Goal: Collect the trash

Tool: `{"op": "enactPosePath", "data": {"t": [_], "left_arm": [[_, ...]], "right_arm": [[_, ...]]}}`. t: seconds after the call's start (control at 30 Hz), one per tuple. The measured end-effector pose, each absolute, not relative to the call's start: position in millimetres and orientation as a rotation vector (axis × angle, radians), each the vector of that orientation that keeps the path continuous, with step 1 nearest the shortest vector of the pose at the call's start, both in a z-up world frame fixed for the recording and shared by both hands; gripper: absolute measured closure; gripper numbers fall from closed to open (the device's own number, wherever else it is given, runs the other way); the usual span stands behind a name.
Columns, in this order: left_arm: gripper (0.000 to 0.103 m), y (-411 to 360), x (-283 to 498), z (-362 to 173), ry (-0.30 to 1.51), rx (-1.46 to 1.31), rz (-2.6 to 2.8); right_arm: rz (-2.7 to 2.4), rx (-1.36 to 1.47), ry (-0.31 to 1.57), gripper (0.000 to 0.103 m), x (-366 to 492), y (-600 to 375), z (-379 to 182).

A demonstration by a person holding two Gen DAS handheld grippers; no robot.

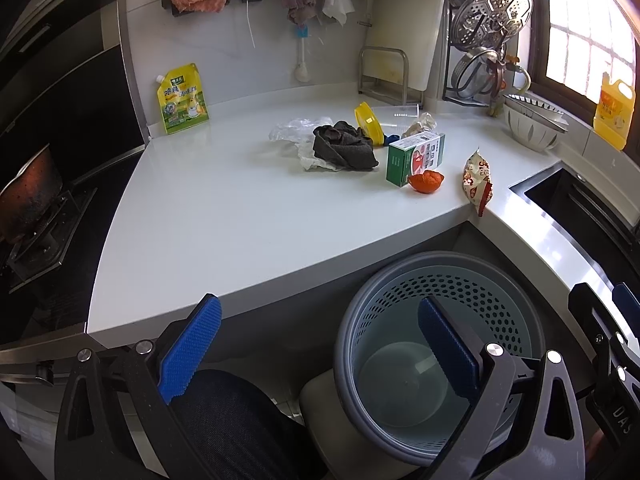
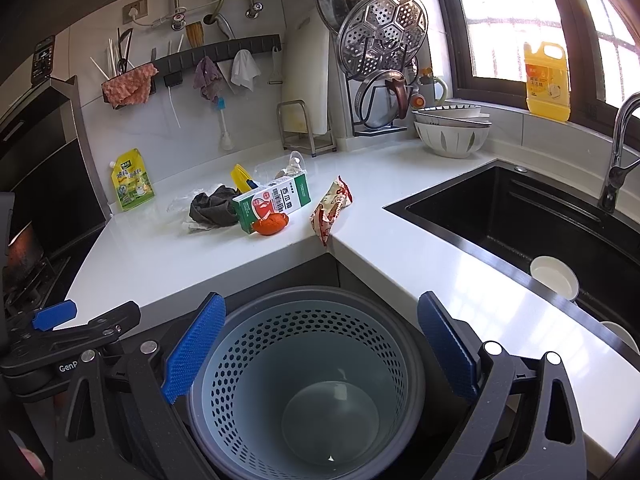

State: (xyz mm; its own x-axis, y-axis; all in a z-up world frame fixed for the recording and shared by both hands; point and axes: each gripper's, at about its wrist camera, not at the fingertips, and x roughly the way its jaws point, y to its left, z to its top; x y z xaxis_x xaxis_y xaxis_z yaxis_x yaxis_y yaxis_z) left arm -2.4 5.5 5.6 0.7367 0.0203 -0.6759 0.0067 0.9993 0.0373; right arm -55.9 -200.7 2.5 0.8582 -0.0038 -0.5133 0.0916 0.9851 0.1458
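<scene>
Trash lies on the white counter [image 1: 224, 200]: a green and white carton [image 1: 412, 158] [image 2: 272, 202], an orange peel [image 1: 426, 181] [image 2: 272, 224], a red and white snack wrapper [image 1: 477, 180] [image 2: 330, 208] at the inner corner edge, a dark rag [image 1: 346, 146] [image 2: 212, 206] on crumpled clear plastic [image 1: 290, 130], and a yellow lid [image 1: 367, 121] [image 2: 242, 178]. A grey perforated bin [image 1: 440, 360] [image 2: 304, 380] stands below the counter corner and looks empty. My left gripper [image 1: 320, 348] is open and empty beside the bin. My right gripper [image 2: 320, 352] is open and empty above the bin.
A yellow-green refill pouch [image 1: 182, 100] [image 2: 130, 182] leans on the back wall. A black sink [image 2: 520, 216] with a bowl [image 2: 554, 278] lies right. Stacked bowls [image 2: 452, 128], a lid rack [image 2: 380, 60] and a yellow detergent bottle [image 2: 548, 80] stand at the back right. A stove with a pot [image 1: 28, 196] is left.
</scene>
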Motion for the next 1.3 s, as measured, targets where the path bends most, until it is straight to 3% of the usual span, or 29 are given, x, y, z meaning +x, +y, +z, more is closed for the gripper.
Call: {"op": "enactPosePath", "data": {"t": [1.3], "left_arm": [[0.006, 8.8, -3.9, 9.8, 0.744, 0.034, 0.009]], "right_arm": [[-0.044, 0.167, 0.539, 0.011, -53.2, -194.8, -0.9]]}}
